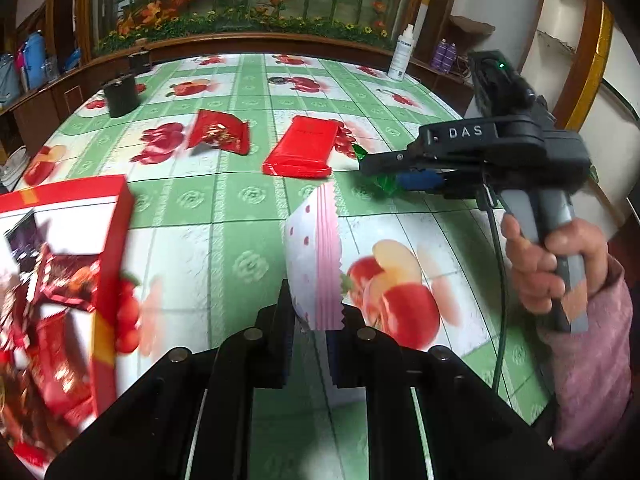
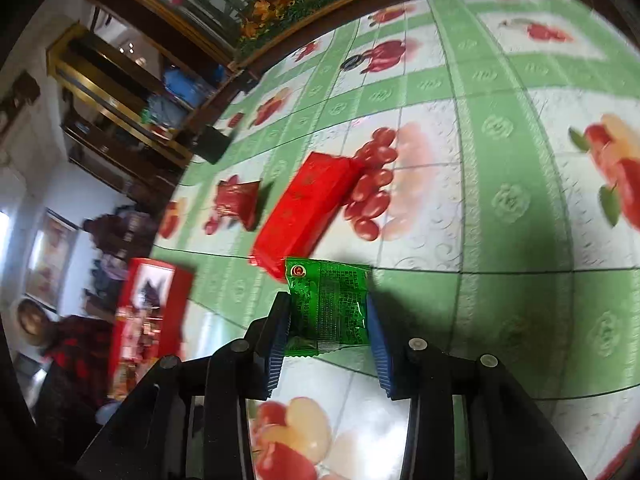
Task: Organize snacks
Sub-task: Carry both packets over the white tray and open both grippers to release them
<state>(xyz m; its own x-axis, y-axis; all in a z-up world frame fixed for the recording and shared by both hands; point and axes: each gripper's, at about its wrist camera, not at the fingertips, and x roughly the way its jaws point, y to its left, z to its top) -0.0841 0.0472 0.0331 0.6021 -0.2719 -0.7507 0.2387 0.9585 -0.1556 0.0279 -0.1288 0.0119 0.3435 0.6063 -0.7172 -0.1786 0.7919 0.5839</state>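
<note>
My left gripper point(image 1: 310, 330) is shut on a white and pink snack packet point(image 1: 314, 264) and holds it upright above the table. My right gripper point(image 2: 328, 312) is shut on a green snack packet point(image 2: 328, 304); the same gripper point(image 1: 374, 166) and green packet point(image 1: 386, 182) show in the left wrist view, to the right. A long red packet point(image 1: 306, 146) and a small red packet point(image 1: 220, 132) lie on the tablecloth; both show in the right wrist view, long point(image 2: 304, 208) and small point(image 2: 236, 200). A red box point(image 1: 108, 256) with several snacks stands at the left.
The table has a green and white fruit-print cloth point(image 1: 224, 224). A black cylinder point(image 1: 122, 94) stands at the far left and a white bottle point(image 1: 402, 54) at the far right edge. A wooden ledge with plants runs behind the table. The red box point(image 2: 160, 304) shows at left in the right wrist view.
</note>
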